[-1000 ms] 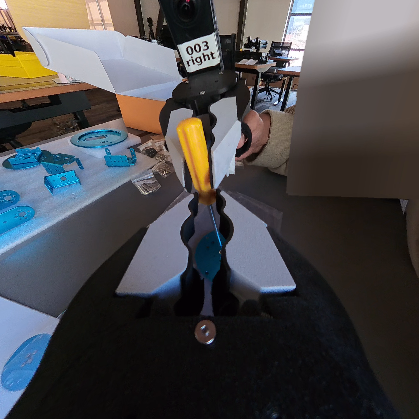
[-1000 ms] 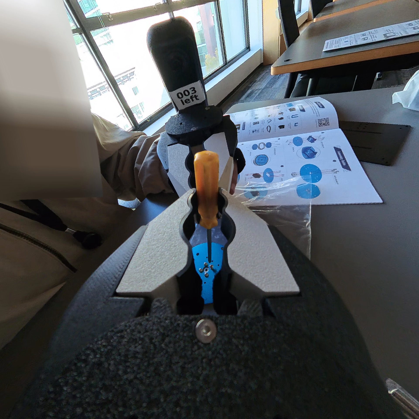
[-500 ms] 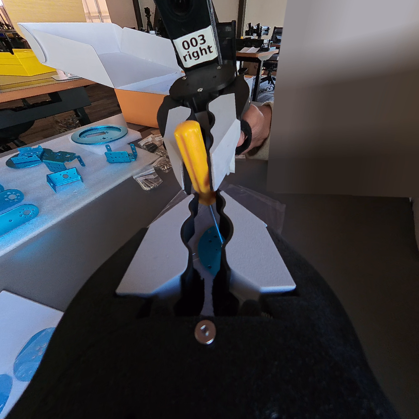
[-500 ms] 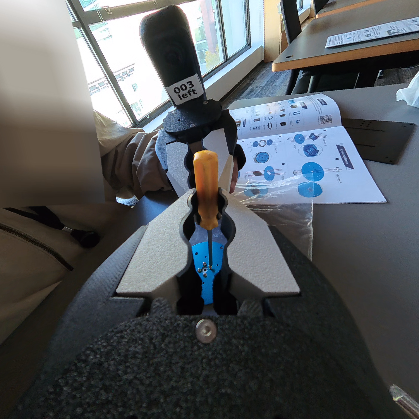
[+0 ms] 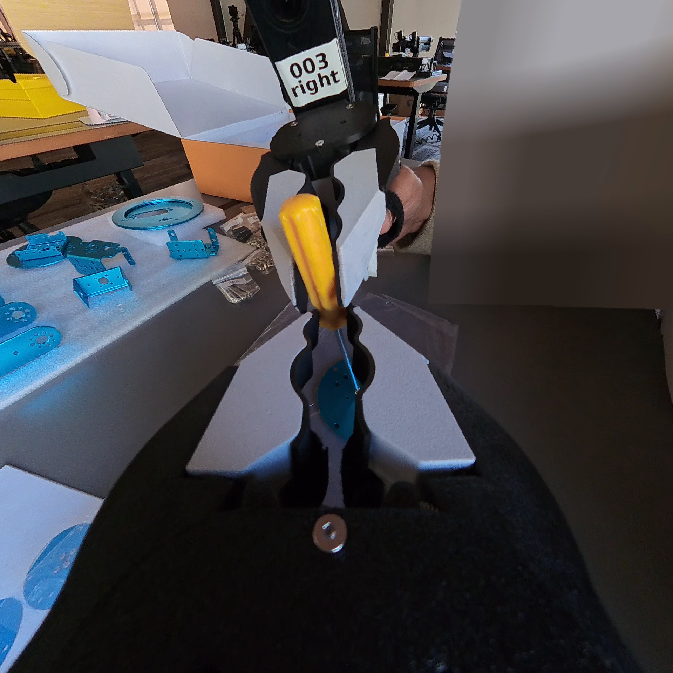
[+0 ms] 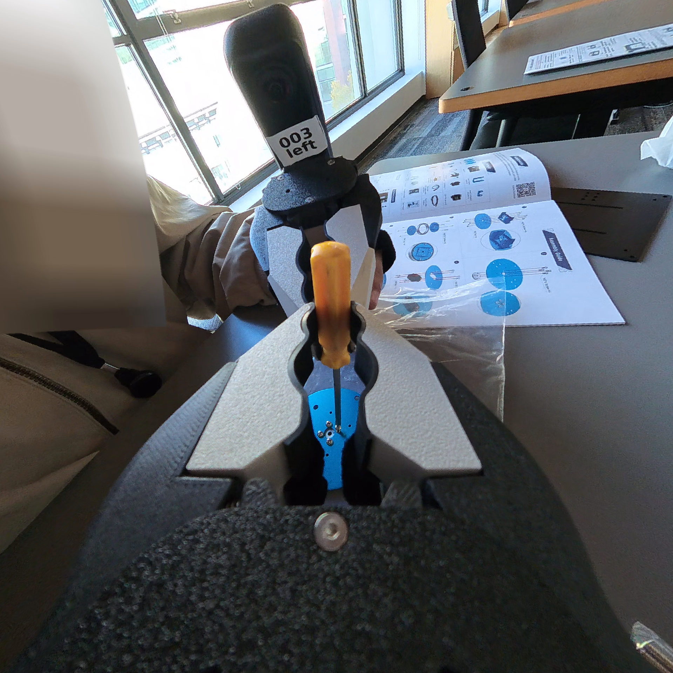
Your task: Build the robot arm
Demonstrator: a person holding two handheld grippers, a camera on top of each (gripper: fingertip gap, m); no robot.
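Note:
A screwdriver with a yellow handle [image 6: 329,291] stands nearly upright, and its thin shaft reaches down to a small screw on a blue round metal plate [image 6: 322,411]. The plate lies flat below, seen through the gap between the fingers. My right gripper [image 6: 332,309] is shut on the lower part of the handle. My left gripper [image 5: 332,313] faces it from the other side, and its jaws close on the handle's bottom end [image 5: 329,313]. In the left wrist view the right gripper [image 5: 324,295] points down at me, with the handle [image 5: 309,255] between its fingers and the blue plate [image 5: 335,411] below.
A white foam sheet [image 5: 54,306] at the left holds several blue brackets, a blue ring [image 5: 156,215] and small bags of screws [image 5: 236,287]. An open box [image 5: 218,167] stands behind. An open instruction booklet [image 6: 510,255], a clear plastic bag [image 6: 466,349] and a black plate [image 6: 619,225] lie on the grey table. Only a small space, under 4 cm, lies between the two pairs of fingers.
Both grippers stay clamped around the screwdriver. The pair has shifted slightly, and the right gripper now sits a little closer and further left in the left wrist view.

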